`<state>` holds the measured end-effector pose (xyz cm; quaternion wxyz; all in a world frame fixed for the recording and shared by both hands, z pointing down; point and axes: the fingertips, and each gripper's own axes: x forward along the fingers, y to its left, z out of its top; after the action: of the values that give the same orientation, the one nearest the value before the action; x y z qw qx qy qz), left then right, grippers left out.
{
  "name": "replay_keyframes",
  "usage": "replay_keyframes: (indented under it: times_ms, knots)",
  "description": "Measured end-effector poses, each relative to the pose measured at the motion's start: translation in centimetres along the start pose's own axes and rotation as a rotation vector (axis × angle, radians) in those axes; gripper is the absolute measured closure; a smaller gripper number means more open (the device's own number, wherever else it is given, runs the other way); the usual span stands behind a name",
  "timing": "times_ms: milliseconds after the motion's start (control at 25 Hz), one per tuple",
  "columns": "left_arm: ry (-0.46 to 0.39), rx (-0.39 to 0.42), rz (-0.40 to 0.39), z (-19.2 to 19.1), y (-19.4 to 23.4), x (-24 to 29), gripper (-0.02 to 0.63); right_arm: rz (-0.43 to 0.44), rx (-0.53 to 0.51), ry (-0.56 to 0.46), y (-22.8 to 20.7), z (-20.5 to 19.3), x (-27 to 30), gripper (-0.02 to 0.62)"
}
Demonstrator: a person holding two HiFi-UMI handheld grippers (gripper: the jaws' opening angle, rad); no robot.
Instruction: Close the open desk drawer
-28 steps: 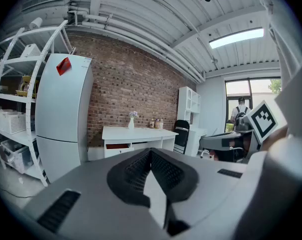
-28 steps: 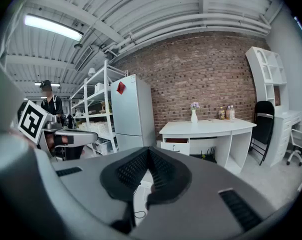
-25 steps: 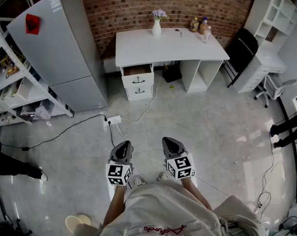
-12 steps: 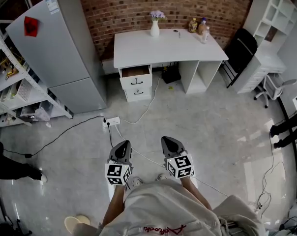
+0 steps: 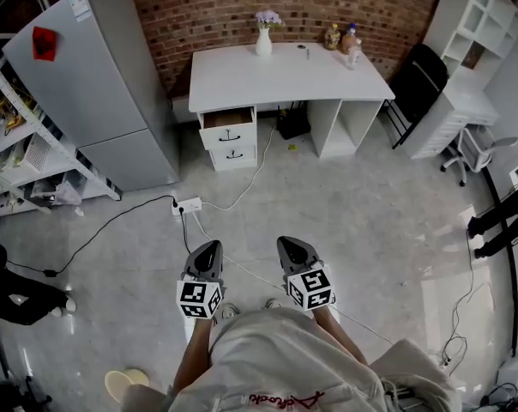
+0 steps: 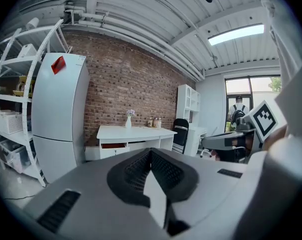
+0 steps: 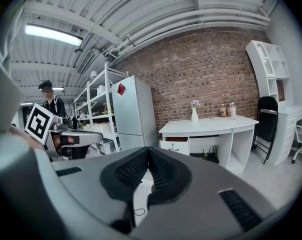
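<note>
A white desk (image 5: pixel 285 74) stands against the brick wall, far ahead of me. Its top drawer (image 5: pixel 227 120) on the left side is pulled out, showing a brown inside; a shut drawer (image 5: pixel 231 153) sits below it. The open drawer also shows in the left gripper view (image 6: pixel 114 146) and in the right gripper view (image 7: pixel 176 140). My left gripper (image 5: pixel 206 255) and right gripper (image 5: pixel 292 249) are held side by side low in the head view, both shut and empty, well short of the desk.
A grey fridge (image 5: pixel 96 84) stands left of the desk, with a white rack (image 5: pixel 19 153) beyond it. A power strip (image 5: pixel 189 205) and white cable (image 5: pixel 242 191) lie on the floor between me and the desk. A black chair (image 5: pixel 418 80) and white shelf unit (image 5: pixel 469 24) stand at right.
The desk, fridge and floor cable have slid leftward and a little upward in the head view. Both grippers keep their pose and stay shut.
</note>
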<state>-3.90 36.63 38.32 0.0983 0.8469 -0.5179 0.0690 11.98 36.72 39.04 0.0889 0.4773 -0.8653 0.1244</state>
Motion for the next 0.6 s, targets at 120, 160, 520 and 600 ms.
replay_keyframes:
  times_ms: [120, 160, 520, 600]
  knots:
    - [0.012, 0.009, 0.021, -0.4, -0.3, 0.2, 0.594, 0.005, 0.002, 0.009, -1.2, -0.8, -0.9, 0.578]
    - [0.017, 0.011, 0.028, -0.6, -0.4, 0.1, 0.594, 0.007, 0.005, 0.013, -1.5, -1.2, -1.2, 0.578]
    - [0.055, 0.003, 0.074, -2.4, -2.0, -0.3, 0.594, 0.021, 0.043, 0.057, -3.9, -4.2, -3.8, 0.578]
    - [0.059, 0.005, 0.073, -2.6, -2.6, -0.2, 0.594, 0.03, 0.042, 0.062, -3.9, -4.6, -4.1, 0.578]
